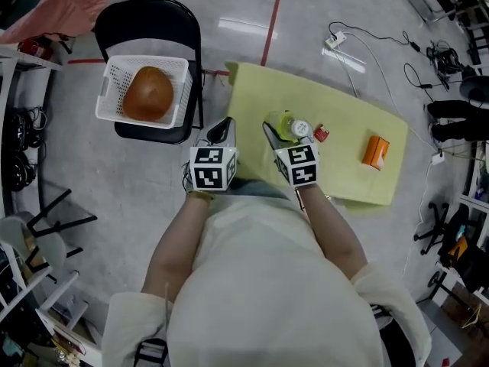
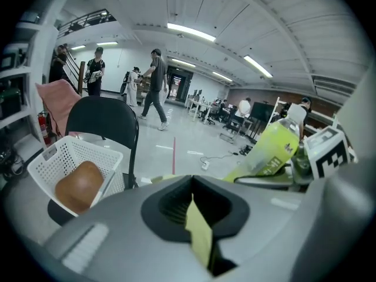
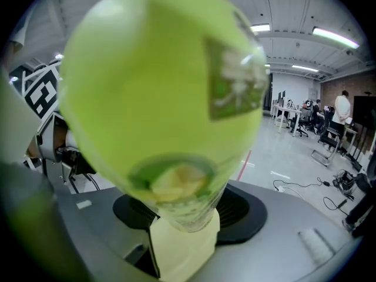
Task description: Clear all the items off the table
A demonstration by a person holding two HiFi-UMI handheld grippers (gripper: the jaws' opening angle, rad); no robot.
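Head view is showing the left hand-held gripper (image 1: 223,127) pinching the left edge of the yellow cloth (image 1: 351,151) while the right hand-held gripper (image 1: 271,133) is clamping the green bottle (image 1: 283,123)

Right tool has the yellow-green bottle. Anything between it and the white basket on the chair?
Only the left tool, which sits between the yellow-green plastic bottle and the white mesh basket in the head view. A brown round object fills the basket's middle.
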